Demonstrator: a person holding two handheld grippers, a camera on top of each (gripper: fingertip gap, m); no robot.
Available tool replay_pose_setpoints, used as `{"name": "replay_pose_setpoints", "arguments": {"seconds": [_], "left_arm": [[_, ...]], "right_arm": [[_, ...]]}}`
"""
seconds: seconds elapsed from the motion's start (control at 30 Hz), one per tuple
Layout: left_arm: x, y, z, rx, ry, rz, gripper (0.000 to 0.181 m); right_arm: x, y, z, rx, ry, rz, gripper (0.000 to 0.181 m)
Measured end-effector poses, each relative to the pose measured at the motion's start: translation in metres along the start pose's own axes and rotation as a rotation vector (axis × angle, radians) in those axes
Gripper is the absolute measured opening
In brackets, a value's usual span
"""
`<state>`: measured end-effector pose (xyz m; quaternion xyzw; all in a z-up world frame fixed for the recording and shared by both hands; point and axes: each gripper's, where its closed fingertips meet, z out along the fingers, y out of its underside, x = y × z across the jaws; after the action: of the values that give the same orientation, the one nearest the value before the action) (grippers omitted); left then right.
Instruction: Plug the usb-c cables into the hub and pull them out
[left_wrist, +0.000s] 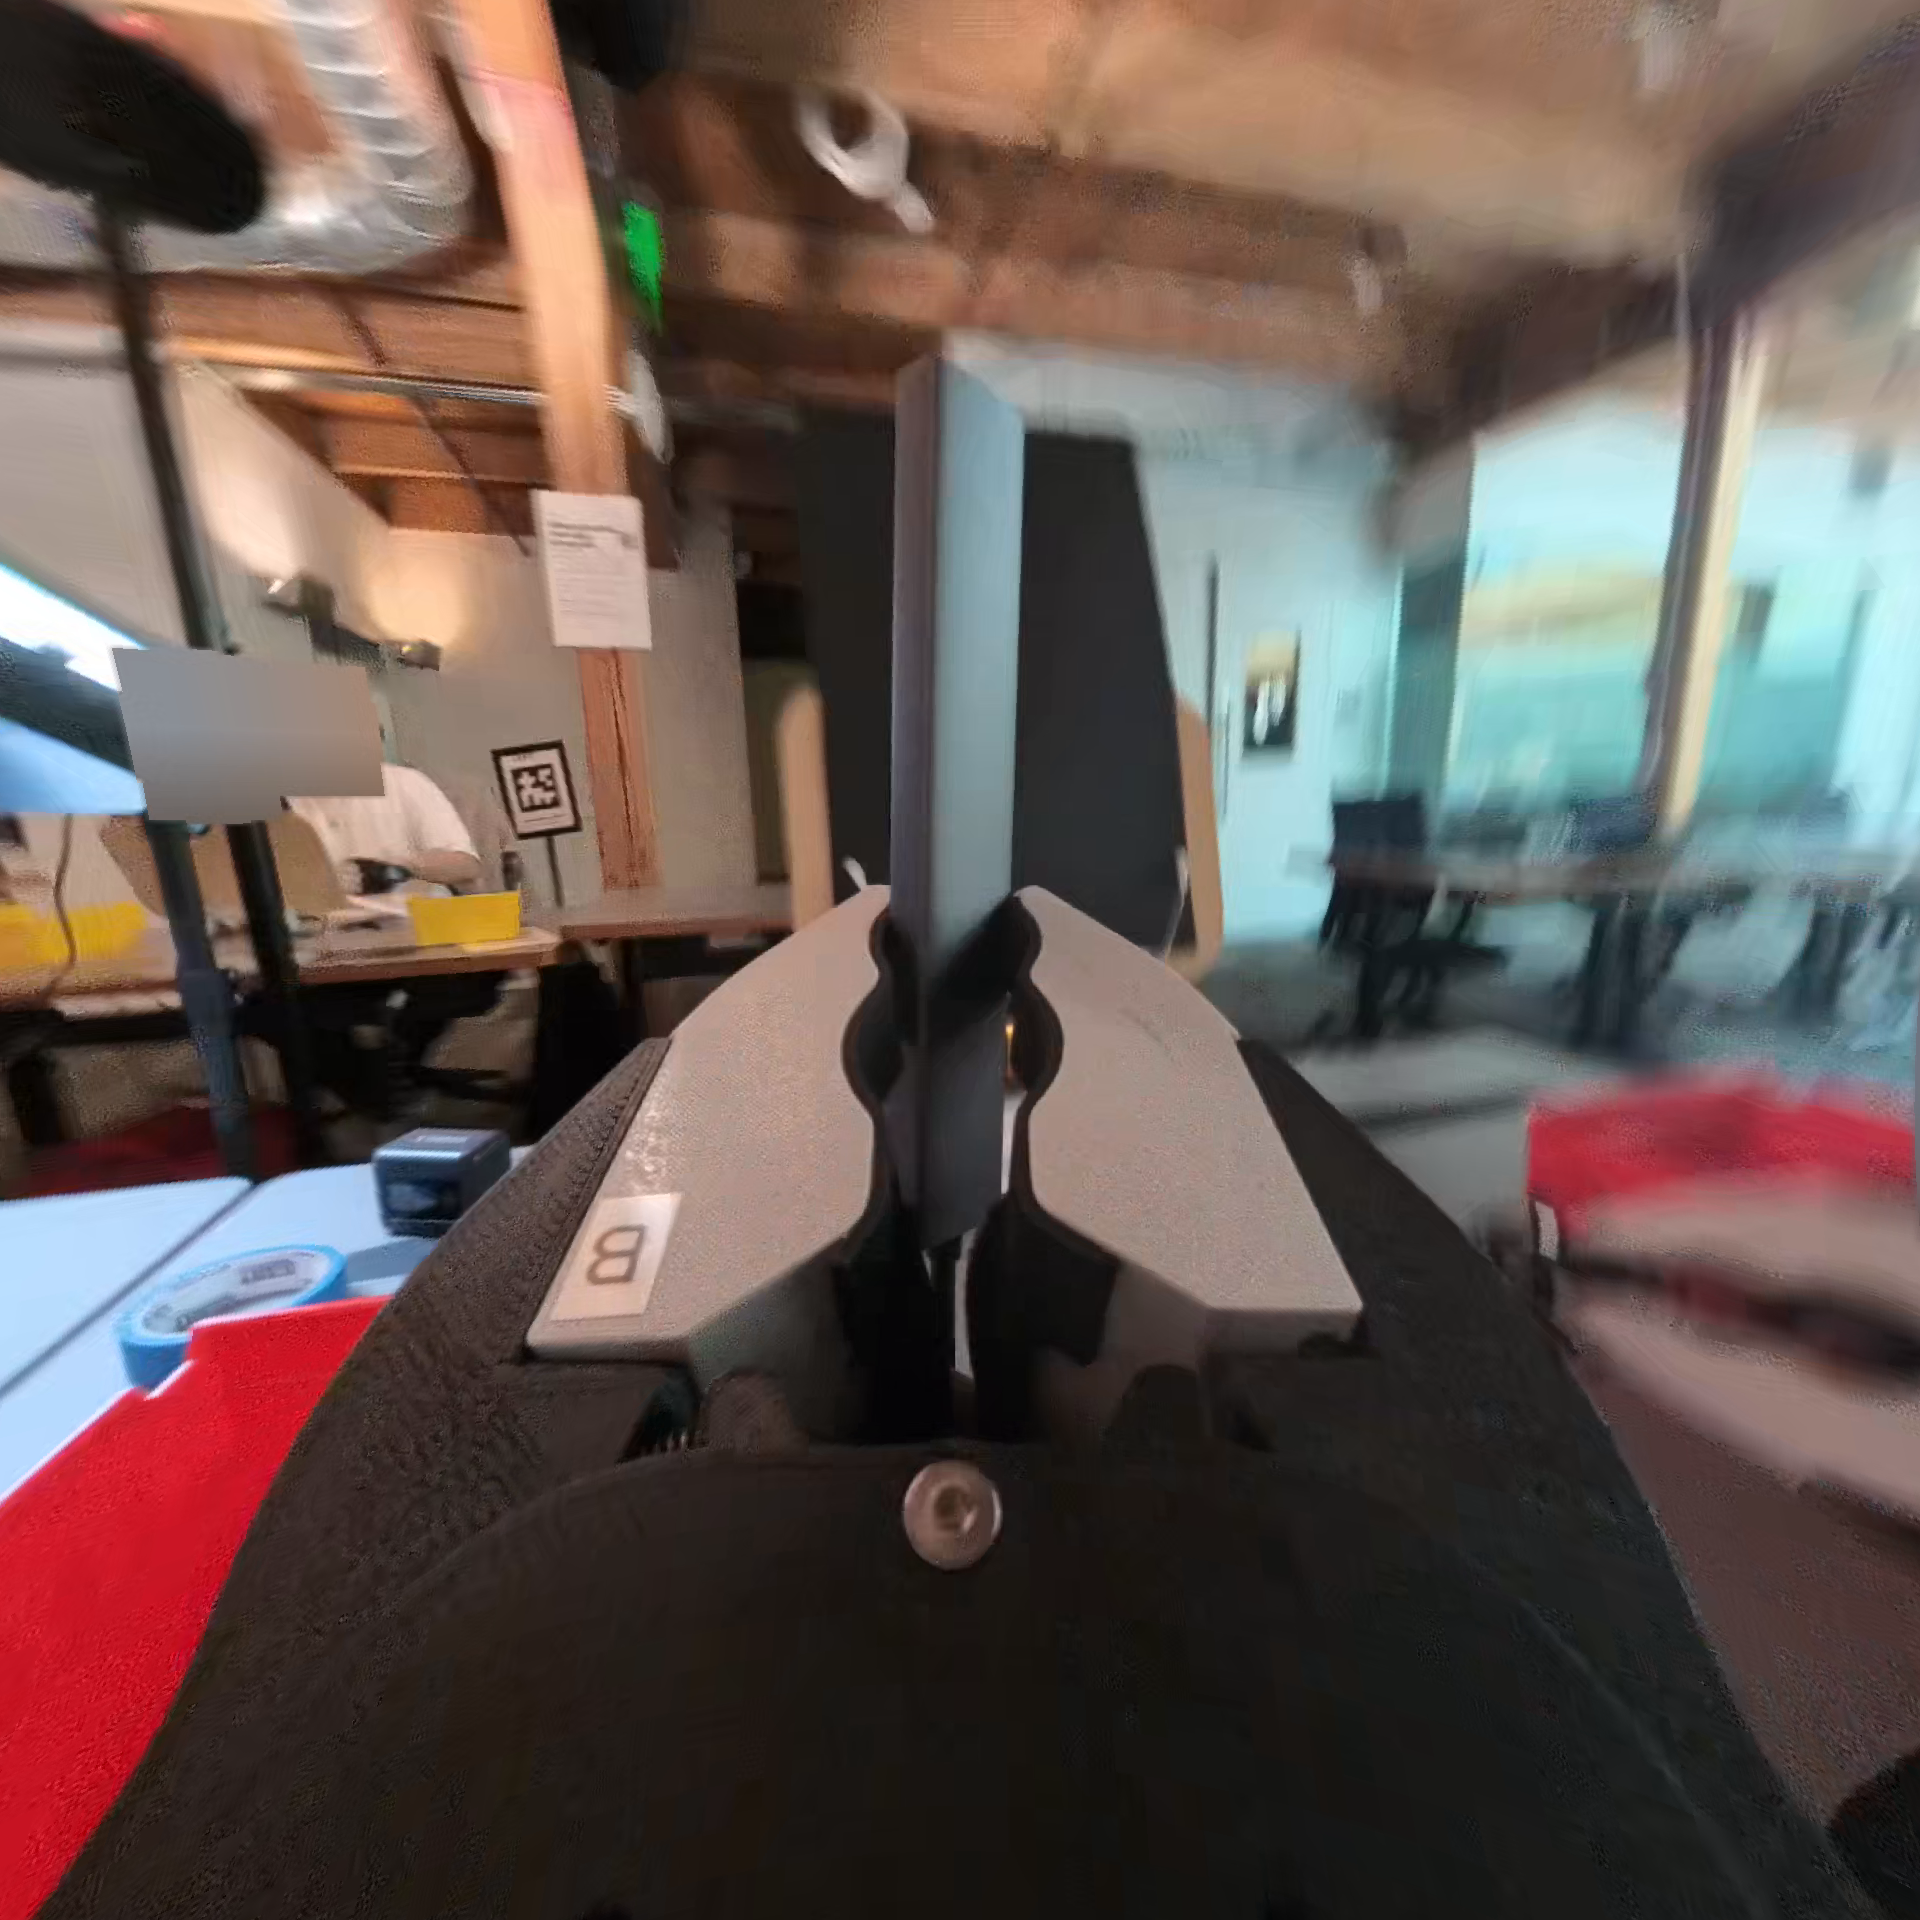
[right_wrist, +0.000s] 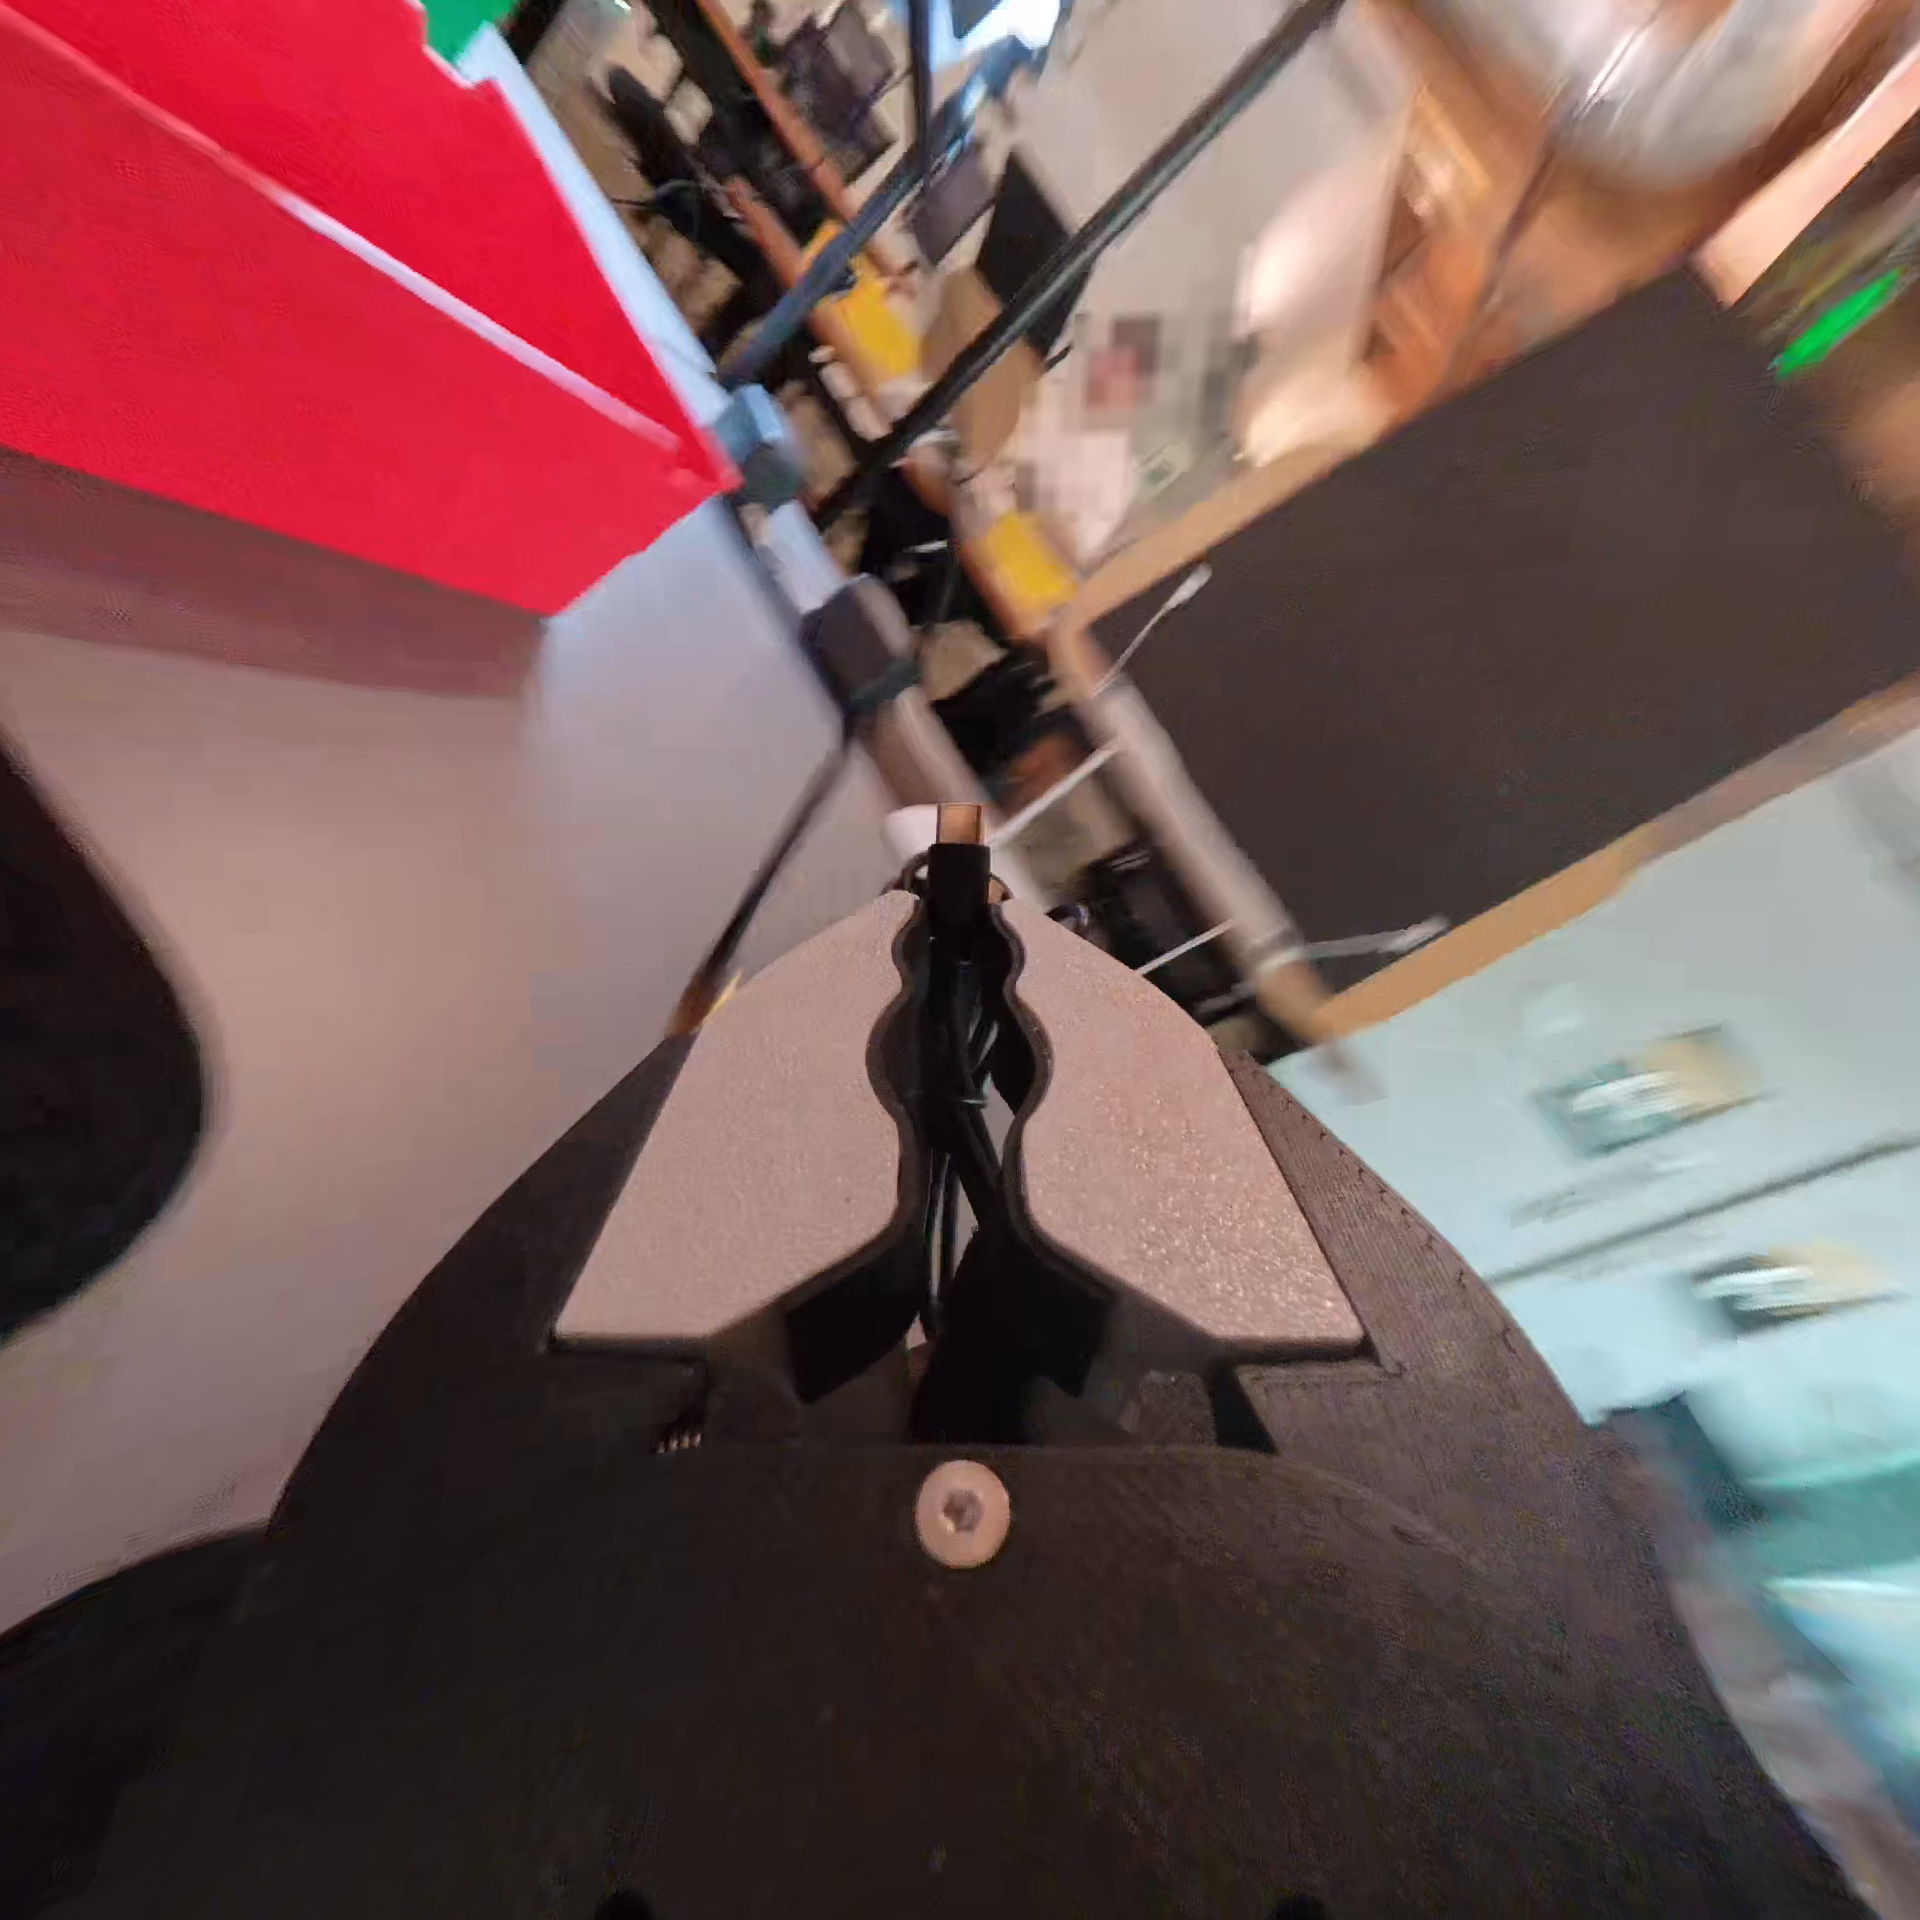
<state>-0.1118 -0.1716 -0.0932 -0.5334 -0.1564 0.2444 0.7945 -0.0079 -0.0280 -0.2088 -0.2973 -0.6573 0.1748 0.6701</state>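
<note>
The left tongs (left_wrist: 951, 940) pinch the grey hub (left_wrist: 956, 644), which sticks straight out past their tips. The right tongs (right_wrist: 956, 914) pinch a black usb-c cable (right_wrist: 951, 1039), its plug (right_wrist: 958, 831) pointing forward. No hub shows ahead of that plug.

The left gripper (left_wrist: 956, 925) points level into the room, its grey fingers (left_wrist: 769, 1122) closed tight on a slim grey hub (left_wrist: 956, 644) that stands upright between them. The right gripper (right_wrist: 956, 914) is rolled steeply to one side, fingers (right_wrist: 1143, 1153) clamped on a black cable (right_wrist: 954, 873), plug tip poking forward.
</note>
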Motion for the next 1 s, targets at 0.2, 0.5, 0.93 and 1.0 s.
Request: {"name": "replay_pose_setpoints", "arguments": {"seconds": [0.2,0.5,0.93,1.0], "left_arm": [[0.084,-0.028,0.012,-0.034,0.364,0.194,0.015],[0.062,-0.021,0.000,0.011,0.376,-0.044,0.013],[0.067,-0.006,-0.003,-0.011,0.417,-0.060,0.013],[0.064,-0.005,-0.003,-0.009,0.411,-0.072,0.013]], "right_arm": [[0.054,-0.040,-0.020,0.339,-0.106,0.465,0.010],[0.169,-0.030,-0.090,0.533,-0.137,0.673,0.009],[0.190,0.065,-0.185,0.452,-0.335,0.370,0.010],[0.179,0.093,-0.181,0.376,-0.364,0.370,0.010]]}}
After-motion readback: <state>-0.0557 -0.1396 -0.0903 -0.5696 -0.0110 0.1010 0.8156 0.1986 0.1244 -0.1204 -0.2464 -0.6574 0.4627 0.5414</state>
